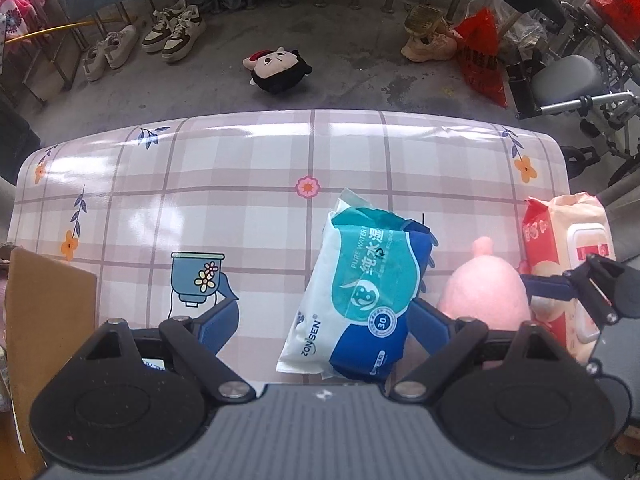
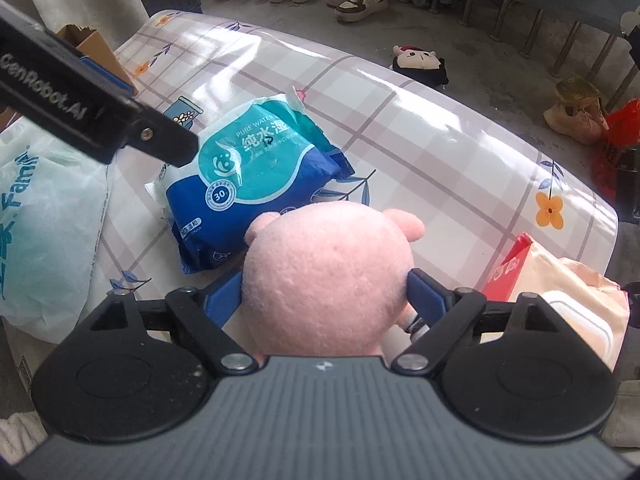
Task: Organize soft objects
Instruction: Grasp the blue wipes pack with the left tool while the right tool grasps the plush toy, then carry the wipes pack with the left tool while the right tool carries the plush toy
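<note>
A blue and teal wet wipes pack [image 1: 356,288] [image 2: 256,164] lies on the checked tablecloth [image 1: 240,184]. My left gripper [image 1: 326,312] points down over it, open, with the pack between its blue fingers [image 1: 224,312] and a gap on the left side. To the right sits a pink plush toy [image 1: 484,288] [image 2: 328,276]. My right gripper [image 2: 324,292] is shut on it, both blue pads [image 2: 424,296] pressing its sides. A red and cream wipes pack [image 1: 568,264] [image 2: 560,300] lies at the table's right edge.
A cardboard box [image 1: 48,320] [image 2: 92,46] stands at the table's left end, with a pale green plastic bag [image 2: 48,220] beside it. On the floor beyond lie a black-haired plush doll [image 1: 278,68] [image 2: 420,62], several shoes [image 1: 172,32] and a wheelchair [image 1: 568,80].
</note>
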{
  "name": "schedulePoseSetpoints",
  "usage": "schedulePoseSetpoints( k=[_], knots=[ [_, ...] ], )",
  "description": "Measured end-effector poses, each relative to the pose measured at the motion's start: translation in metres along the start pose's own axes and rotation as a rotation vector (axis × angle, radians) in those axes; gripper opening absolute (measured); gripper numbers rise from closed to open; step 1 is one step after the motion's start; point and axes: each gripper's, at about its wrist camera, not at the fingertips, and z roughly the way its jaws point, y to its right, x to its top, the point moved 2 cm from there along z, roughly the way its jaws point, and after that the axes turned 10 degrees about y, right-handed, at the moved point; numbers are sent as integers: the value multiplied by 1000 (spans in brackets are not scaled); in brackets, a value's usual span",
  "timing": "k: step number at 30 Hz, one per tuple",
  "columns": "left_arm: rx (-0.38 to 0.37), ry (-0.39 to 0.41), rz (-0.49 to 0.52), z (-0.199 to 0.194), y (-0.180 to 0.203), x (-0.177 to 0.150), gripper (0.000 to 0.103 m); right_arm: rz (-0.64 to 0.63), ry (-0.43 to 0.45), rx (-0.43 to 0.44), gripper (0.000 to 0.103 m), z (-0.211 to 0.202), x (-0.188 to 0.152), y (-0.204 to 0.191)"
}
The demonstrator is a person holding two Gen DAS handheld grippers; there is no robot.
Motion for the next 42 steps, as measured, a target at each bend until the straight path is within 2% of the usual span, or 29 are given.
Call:
schedulePoseSetpoints(
  k=[4, 6, 16, 19, 20, 24, 26, 30, 34, 42],
  knots=[
    [3, -17, 21, 14, 12, 4, 92, 25, -50, 36, 86, -8, -12, -4],
    [0, -28, 43, 22, 19, 4, 96, 36, -75, 58, 86, -13, -20, -10],
    [49, -96, 229, 65, 56, -1, 99, 188, -148, 100, 87, -39, -69, -24],
    [70, -90, 256, 72, 61, -2, 93, 246, -153, 107, 87, -43, -75, -18],
    [83, -91, 263, 73, 62, -1, 87, 262, -153, 109, 87, -43, -77, -16],
    [77, -94, 229, 72, 60, -2, 76, 317, -157, 110, 87, -46, -82, -11],
    [74, -109, 218, 70, 60, -3, 75, 337, -160, 109, 87, -46, -84, -8],
    [32, -192, 166, 63, 60, -17, 74, 378, -182, 108, 87, -51, -92, -7],
    [22, -258, 182, 56, 71, -43, 75, 415, -212, 113, 87, -56, -104, -8],
    [40, -264, 175, 56, 79, -56, 77, 440, -208, 128, 89, -49, -106, -7]
  ],
)
